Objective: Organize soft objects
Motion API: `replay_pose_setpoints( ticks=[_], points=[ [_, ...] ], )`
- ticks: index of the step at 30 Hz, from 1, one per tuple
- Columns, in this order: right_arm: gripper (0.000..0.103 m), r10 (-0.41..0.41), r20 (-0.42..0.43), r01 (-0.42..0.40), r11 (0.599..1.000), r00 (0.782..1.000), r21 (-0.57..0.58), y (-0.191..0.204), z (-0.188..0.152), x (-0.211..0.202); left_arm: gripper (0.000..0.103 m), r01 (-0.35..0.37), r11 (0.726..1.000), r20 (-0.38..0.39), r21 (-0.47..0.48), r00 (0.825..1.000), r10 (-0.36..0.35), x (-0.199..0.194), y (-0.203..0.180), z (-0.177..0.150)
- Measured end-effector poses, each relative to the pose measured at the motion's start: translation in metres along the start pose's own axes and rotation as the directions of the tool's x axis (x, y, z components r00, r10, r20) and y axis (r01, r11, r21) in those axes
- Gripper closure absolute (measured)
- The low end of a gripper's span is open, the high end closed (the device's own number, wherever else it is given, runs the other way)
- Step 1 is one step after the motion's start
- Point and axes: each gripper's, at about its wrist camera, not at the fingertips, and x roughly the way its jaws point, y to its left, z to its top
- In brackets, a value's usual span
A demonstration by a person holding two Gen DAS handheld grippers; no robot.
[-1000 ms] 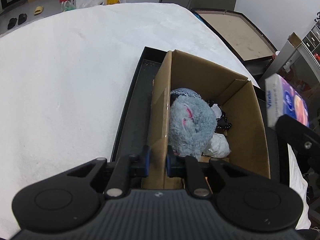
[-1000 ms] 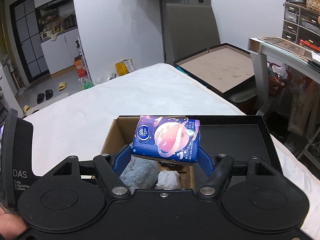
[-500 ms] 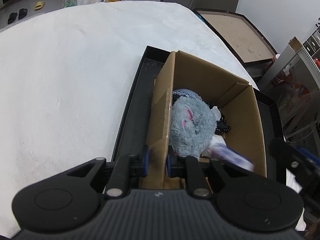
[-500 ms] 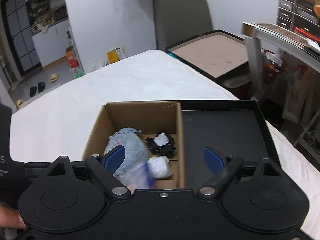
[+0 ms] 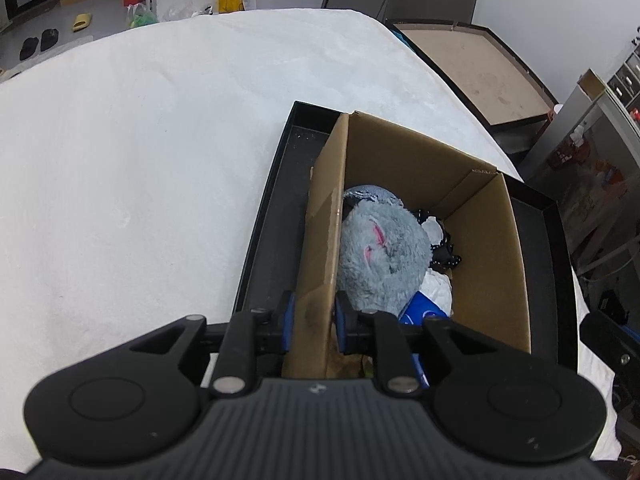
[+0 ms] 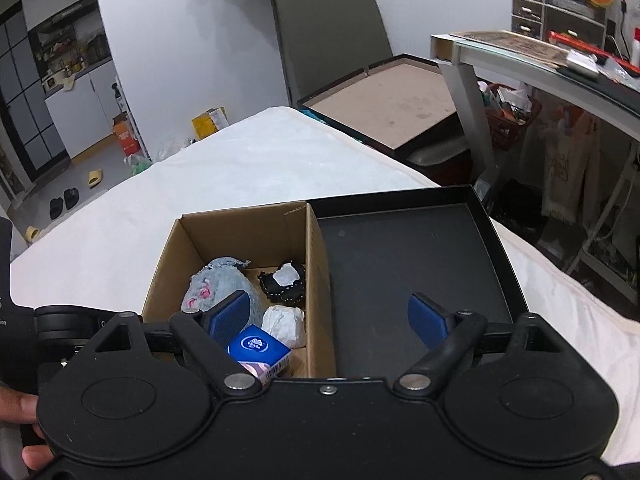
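A cardboard box [image 5: 492, 240] [image 6: 240, 228] stands in a black tray [image 6: 404, 264] [image 5: 276, 216] on the white table. Inside lie a grey plush toy [image 5: 380, 256] [image 6: 218, 284], a black pouch [image 6: 284, 282], a white wad [image 6: 284, 322] and a blue tissue pack [image 6: 260, 350] [image 5: 422, 312]. My left gripper [image 5: 314, 318] is shut on the box's near left wall. My right gripper [image 6: 330, 318] is open and empty above the box's right wall.
The white table [image 5: 140, 152] spreads left and far. A brown board [image 6: 392, 104] and a chair [image 6: 332, 36] stand beyond it. A cluttered desk [image 6: 560, 64] is at the right.
My right gripper opened and let go of the blue tissue pack, which dropped into the box's near end. The left gripper kept its hold on the box wall.
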Motion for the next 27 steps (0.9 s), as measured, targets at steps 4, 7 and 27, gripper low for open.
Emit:
replay_pose_setpoints(
  ticks=[4, 7, 27],
  points=[
    [0.011, 0.029, -0.022, -0.028, 0.998, 0.999, 0.058, -0.011, 0.0, -0.006, 0.069, 0.003, 1.0, -0.014, 0.027, 1.0, -0.002, -0.009, -0.006, 0.0],
    [0.007, 0.046, -0.026, -0.044, 0.997, 0.999, 0.062, -0.014, -0.002, -0.011, 0.061, 0.004, 0.999, -0.021, 0.045, 1.0, -0.003, -0.017, -0.009, -0.005],
    [0.0, 0.123, -0.053, -0.114, 0.981, 0.991, 0.157, -0.034, 0.009, -0.067, 0.017, -0.021, 0.99, 0.077, 0.142, 0.997, 0.011, -0.129, -0.038, -0.021]
  ],
)
